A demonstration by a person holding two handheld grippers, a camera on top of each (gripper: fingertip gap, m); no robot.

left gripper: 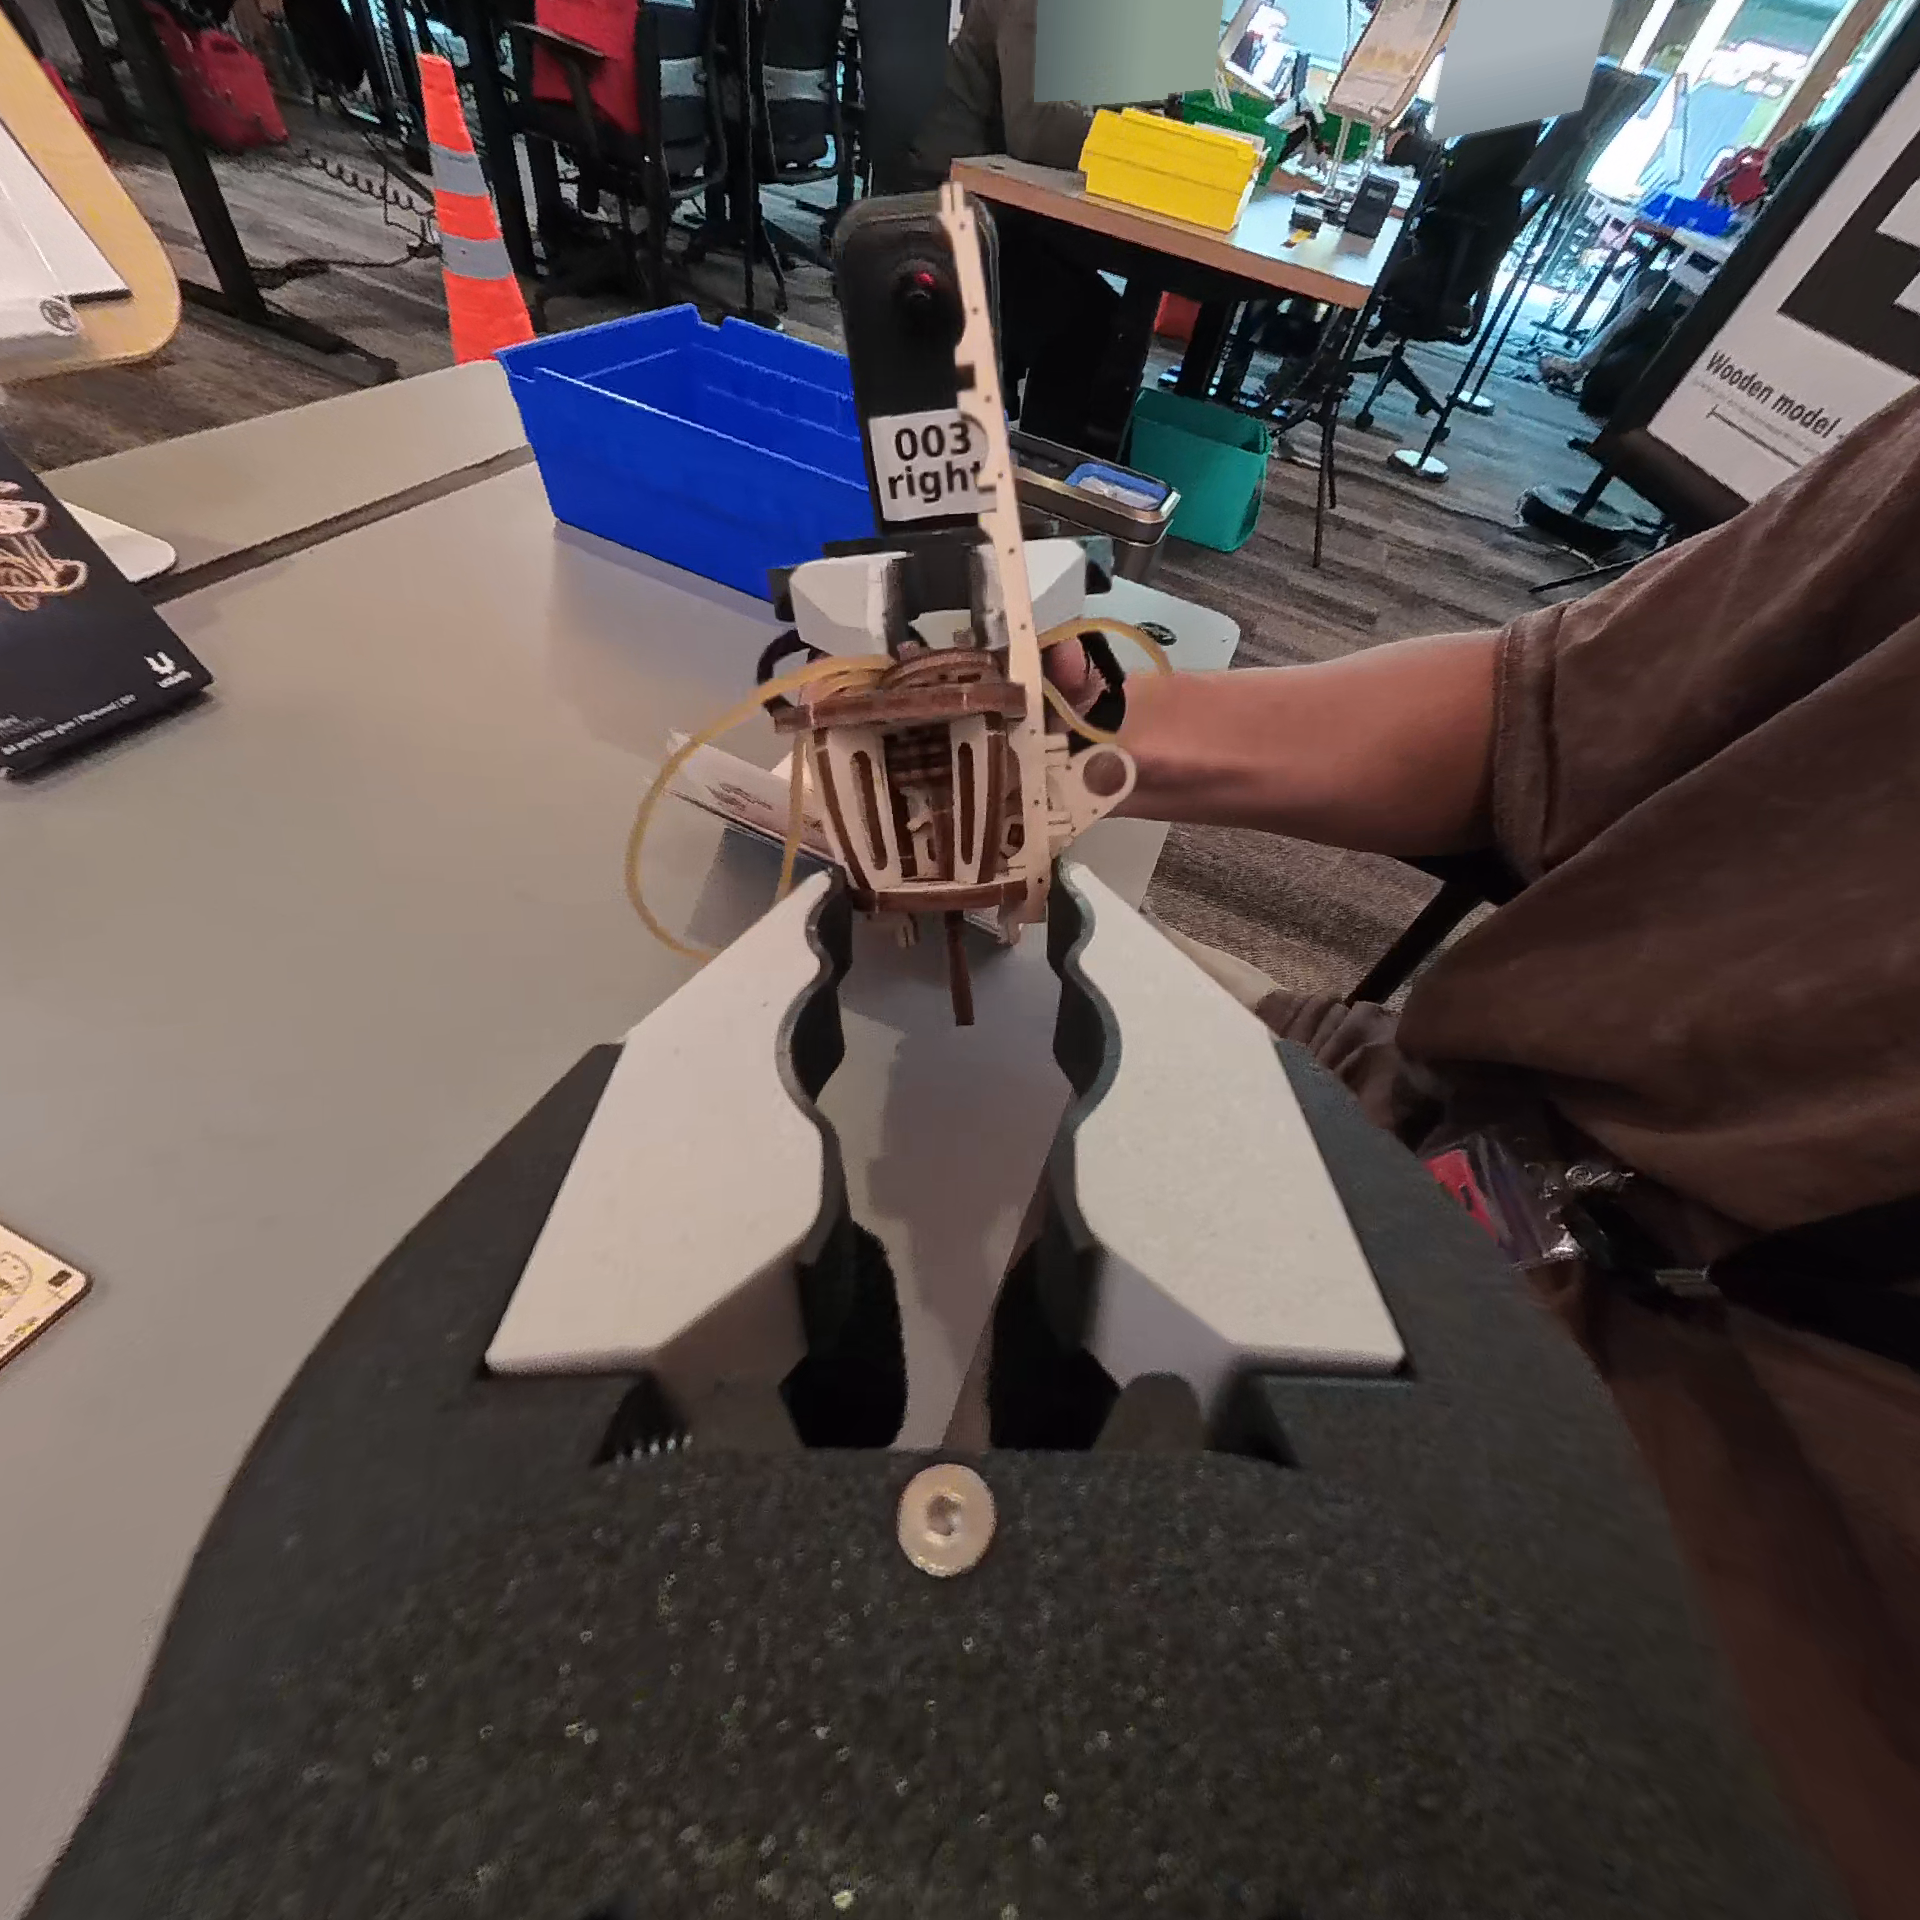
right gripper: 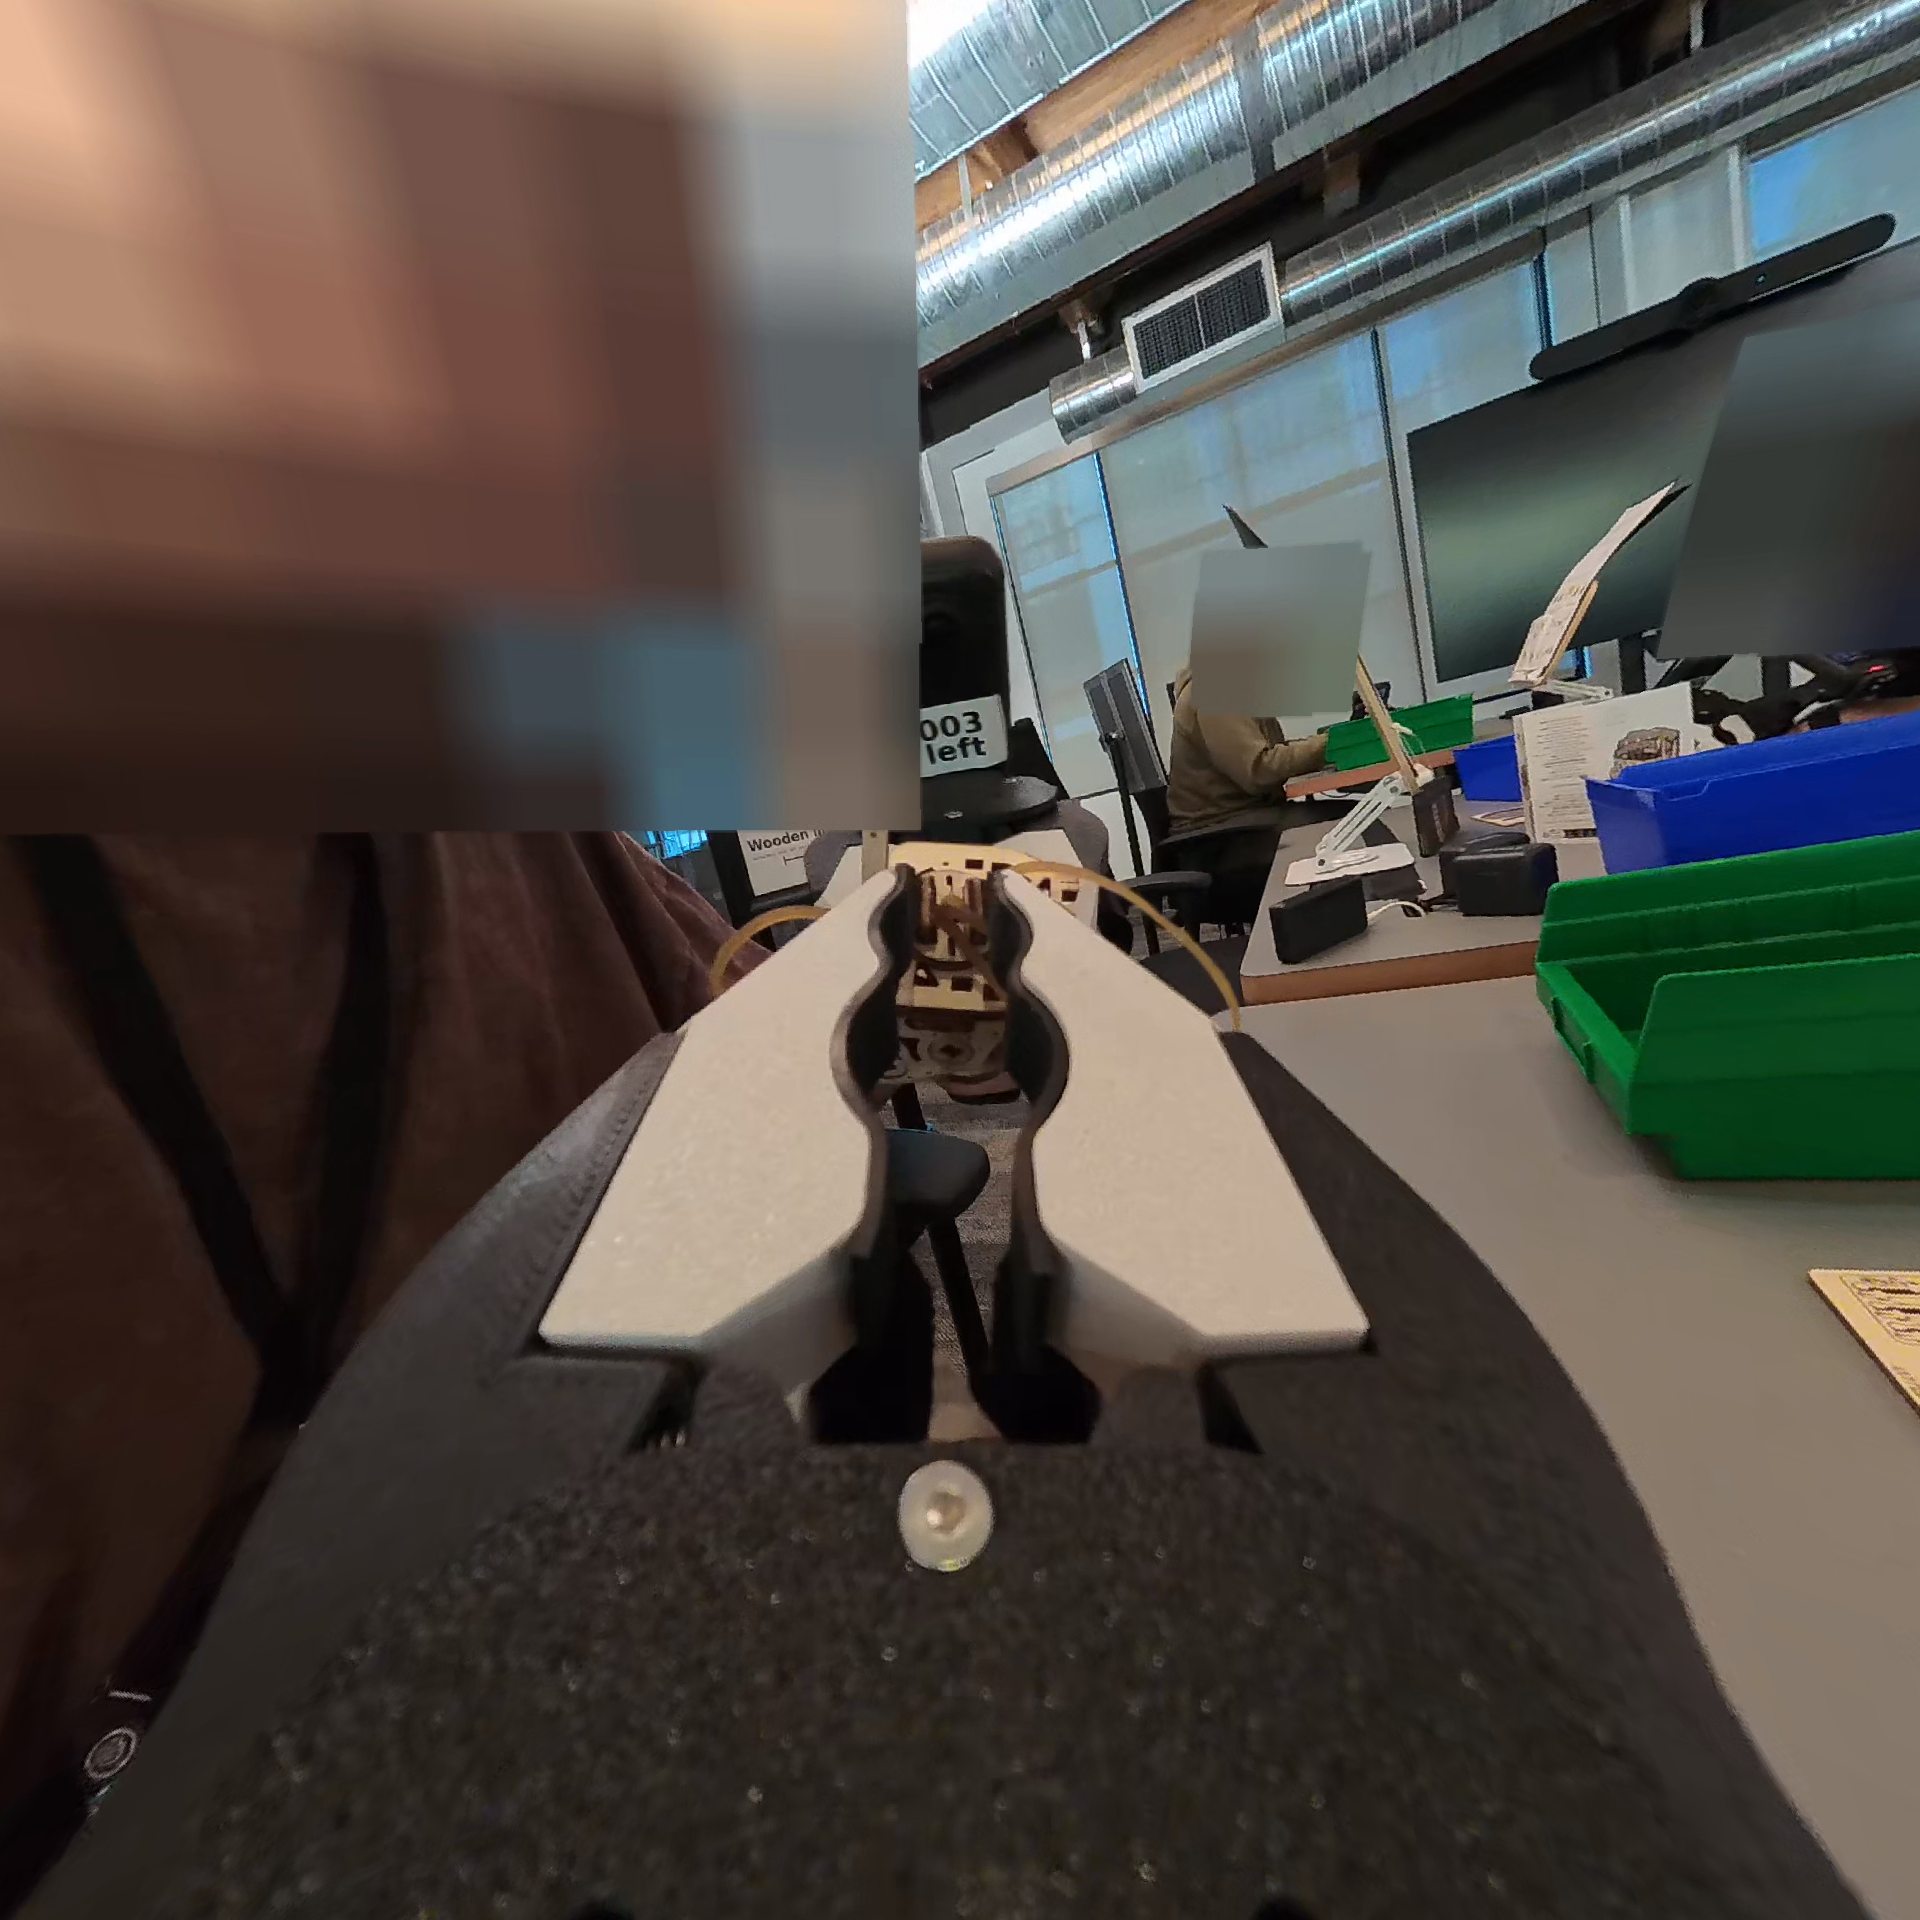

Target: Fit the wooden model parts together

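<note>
In the left wrist view the left tool point(left gripper: 945, 904) stands spread, its grey wavy-edged fingers point(left gripper: 717, 1122) apart on either side of the lower end of the model and not plainly pressing it; just past the tips hangs the barrel-shaped cage of pale and dark laser-cut plywood ribs point(left gripper: 920, 800), held above the grey tabletop point(left gripper: 312, 831); a long pale notched wooden strip point(left gripper: 997, 499) rises along its right side, and loose yellow rubber bands point(left gripper: 717, 769) loop out of it; behind it the right tool point(left gripper: 935, 613) pinches the top of the cage. The right wrist view confirms this: the right tool point(right gripper: 951, 925) is pressed on the wooden assembly point(right gripper: 951, 997). By my reading the core is largely built; the strip looks only partly seated, and the bands remain unhooked; farther off sits a blue plastic bin point(left gripper: 675, 436).
</note>
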